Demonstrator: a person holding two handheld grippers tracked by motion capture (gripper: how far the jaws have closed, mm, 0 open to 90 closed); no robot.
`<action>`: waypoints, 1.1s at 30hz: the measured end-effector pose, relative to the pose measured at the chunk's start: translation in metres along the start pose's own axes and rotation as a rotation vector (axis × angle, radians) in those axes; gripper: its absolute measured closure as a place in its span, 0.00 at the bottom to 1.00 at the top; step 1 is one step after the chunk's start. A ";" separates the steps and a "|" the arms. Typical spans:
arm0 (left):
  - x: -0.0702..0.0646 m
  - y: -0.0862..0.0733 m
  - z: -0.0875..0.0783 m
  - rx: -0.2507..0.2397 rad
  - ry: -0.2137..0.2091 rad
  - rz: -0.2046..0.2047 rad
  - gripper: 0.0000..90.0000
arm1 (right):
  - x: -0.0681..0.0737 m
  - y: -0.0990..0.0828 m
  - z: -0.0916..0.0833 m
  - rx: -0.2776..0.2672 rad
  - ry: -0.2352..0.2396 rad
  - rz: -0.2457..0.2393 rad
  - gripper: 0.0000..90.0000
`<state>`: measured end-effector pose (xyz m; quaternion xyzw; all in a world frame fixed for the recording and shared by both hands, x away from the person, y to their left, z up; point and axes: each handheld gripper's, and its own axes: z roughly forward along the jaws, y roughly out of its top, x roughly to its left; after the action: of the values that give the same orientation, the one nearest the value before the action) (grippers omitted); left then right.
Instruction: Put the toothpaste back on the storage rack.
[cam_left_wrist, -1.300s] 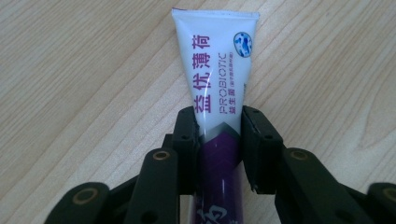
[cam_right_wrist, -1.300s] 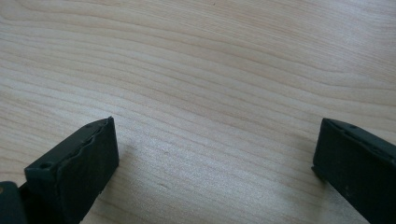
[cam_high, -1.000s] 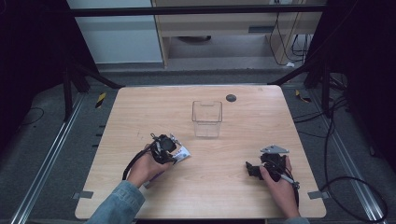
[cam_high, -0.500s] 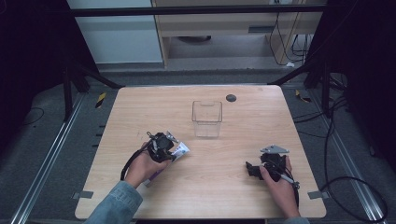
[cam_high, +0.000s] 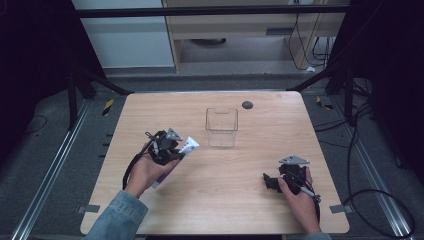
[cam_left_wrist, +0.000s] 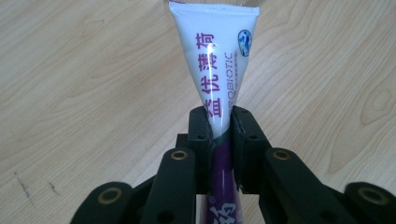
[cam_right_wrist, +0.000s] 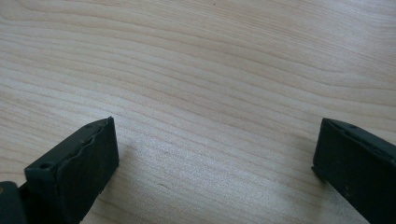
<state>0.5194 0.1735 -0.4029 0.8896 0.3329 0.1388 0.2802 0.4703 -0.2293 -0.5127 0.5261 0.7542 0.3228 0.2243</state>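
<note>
A white and purple toothpaste tube is clamped between the jaws of my left gripper, its flat crimped end pointing away from the camera. In the high view this tube sticks out to the right of the left gripper, lifted over the left half of the table. A clear plastic box stands upright and empty at the table's middle, a little to the right of the tube. My right gripper rests low near the front right, and in its own view the right gripper is wide open over bare wood.
The wooden table has a small black round disc near its far edge. Cables trail on the floor at the right. Dark frame legs stand at the far corners.
My left gripper has lifted the tube and carried it a little right and away, toward the clear box. The right gripper has stayed put.
</note>
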 end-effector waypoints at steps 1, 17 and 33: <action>0.000 0.001 -0.001 -0.009 0.001 -0.003 0.88 | 0.000 0.000 0.000 0.000 0.000 0.000 0.00; 0.002 0.029 -0.025 -0.130 0.026 -0.018 0.88 | 0.000 0.000 0.000 0.000 0.000 0.000 0.00; 0.011 0.065 -0.041 -0.180 0.057 0.003 0.88 | -0.001 0.000 0.001 -0.001 0.001 -0.008 0.00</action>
<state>0.5431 0.1573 -0.3308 0.8570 0.3258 0.1938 0.3491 0.4713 -0.2297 -0.5130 0.5228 0.7561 0.3227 0.2255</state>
